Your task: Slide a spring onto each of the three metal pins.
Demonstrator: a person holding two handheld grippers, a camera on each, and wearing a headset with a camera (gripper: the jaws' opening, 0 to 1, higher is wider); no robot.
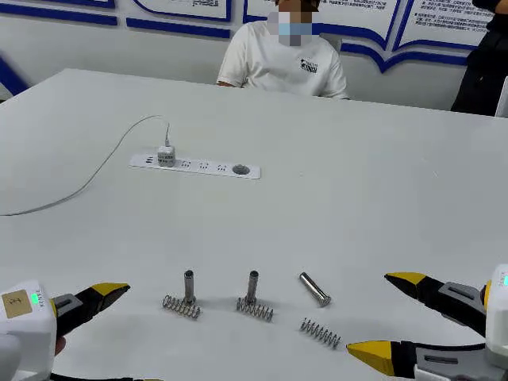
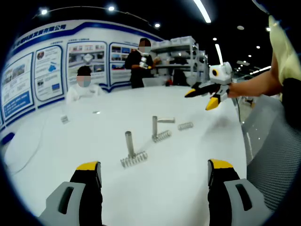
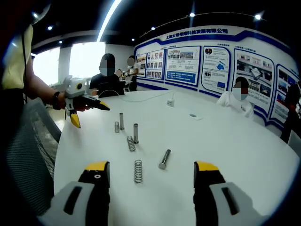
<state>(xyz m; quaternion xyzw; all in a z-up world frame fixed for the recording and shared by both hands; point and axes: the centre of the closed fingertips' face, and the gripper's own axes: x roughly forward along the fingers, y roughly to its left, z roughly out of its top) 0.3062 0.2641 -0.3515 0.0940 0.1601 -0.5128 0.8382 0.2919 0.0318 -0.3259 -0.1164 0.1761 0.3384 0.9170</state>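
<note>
Two pins [image 1: 189, 285] [image 1: 252, 284] upright, one flat; both grippers [image 3: 93, 117] [image 2: 197, 101] spread.

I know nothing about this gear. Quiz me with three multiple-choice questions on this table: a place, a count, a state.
1. In the head view, which metal pin lies on its side? A left; B middle; C right.
2. How many springs lie on the table? A two; B three; C five.
3. How do the grippers' fingers stand? A both open; B both shut; C one shut on a spring.
1 C: the right pin lies flat, unlike the two upright pins.
2 B: one spring lies near each pin.
3 A: the left gripper and right gripper each show a wide gap, holding nothing.
</note>
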